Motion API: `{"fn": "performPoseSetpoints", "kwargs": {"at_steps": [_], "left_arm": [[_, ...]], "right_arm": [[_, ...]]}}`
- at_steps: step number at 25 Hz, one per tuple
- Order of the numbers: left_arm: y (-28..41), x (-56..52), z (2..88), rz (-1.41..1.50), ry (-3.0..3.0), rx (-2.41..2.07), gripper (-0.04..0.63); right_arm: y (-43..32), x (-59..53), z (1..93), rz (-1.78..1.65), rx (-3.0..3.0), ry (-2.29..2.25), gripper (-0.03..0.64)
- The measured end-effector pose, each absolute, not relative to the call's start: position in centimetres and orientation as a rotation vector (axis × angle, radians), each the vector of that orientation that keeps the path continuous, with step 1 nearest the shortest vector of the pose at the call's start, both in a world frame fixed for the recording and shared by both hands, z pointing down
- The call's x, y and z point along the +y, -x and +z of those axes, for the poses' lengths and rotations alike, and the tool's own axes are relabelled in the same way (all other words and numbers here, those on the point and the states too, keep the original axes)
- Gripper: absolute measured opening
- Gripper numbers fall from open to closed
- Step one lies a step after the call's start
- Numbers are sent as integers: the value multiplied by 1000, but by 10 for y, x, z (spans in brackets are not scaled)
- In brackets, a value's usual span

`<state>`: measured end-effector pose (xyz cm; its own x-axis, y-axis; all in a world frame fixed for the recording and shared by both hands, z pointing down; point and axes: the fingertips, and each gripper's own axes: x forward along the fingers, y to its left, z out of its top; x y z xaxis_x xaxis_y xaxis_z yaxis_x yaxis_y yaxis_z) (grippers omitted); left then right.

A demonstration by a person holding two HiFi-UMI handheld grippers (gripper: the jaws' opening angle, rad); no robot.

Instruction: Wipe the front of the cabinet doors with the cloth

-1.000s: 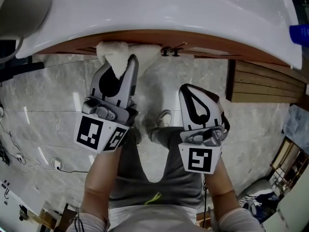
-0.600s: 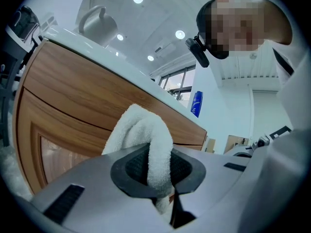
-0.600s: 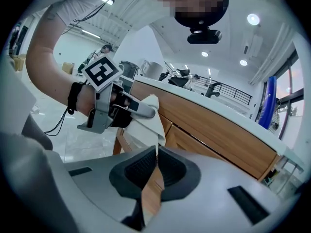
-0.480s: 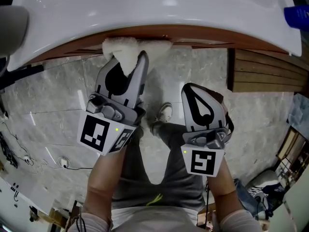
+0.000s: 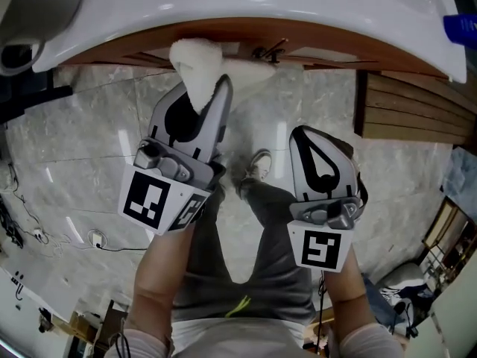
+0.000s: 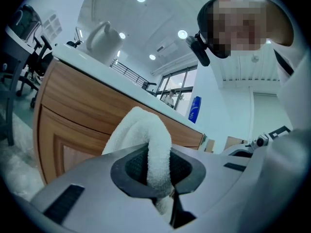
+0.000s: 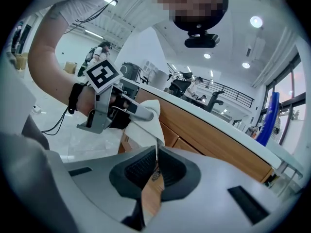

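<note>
- Your left gripper [image 5: 200, 94] is closed on a fold of the white fluffy cloth [image 5: 195, 64]. The free bulk of the cloth stands beyond the jaw tips, at the upper middle of the head view.
- There the cloth seems to meet the brown wooden cabinet door [image 5: 141, 53], just under the white countertop [image 5: 261, 6].
- Only a narrow fold sits between the pads. A strong drag across the wood can pull the cloth out of the grip.
- If you press too deep, the hard grey jaw tips can touch the door behind the cloth and scratch it.
- The small dark metal handle [image 5: 267, 52] is just to the right of the cloth. A stroke to that side can snag the loose end on it.
- Your right gripper [image 5: 319, 142] has its jaws together on nothing, lower right and apart from the door. It can knock the wood if you lean forward.
</note>
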<state>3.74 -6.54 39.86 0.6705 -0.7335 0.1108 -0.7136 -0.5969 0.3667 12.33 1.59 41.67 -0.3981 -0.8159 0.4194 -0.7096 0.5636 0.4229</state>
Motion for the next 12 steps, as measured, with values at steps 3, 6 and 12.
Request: {"fn": "performPoseSetpoints", "kwargs": {"at_steps": [3, 6, 12], "left_arm": [[2, -60, 399, -53, -2483, -1194, 58], [49, -56, 403, -33, -2442, -1273, 58], [126, -60, 413, -49, -2394, -1392, 58]], "right_arm": [[-98, 16, 420, -226, -2217, -1200, 44], [-68, 13, 423, -225, -2235, -1170, 44], [-10, 2, 433, -246, -2259, -1136, 44]]}}
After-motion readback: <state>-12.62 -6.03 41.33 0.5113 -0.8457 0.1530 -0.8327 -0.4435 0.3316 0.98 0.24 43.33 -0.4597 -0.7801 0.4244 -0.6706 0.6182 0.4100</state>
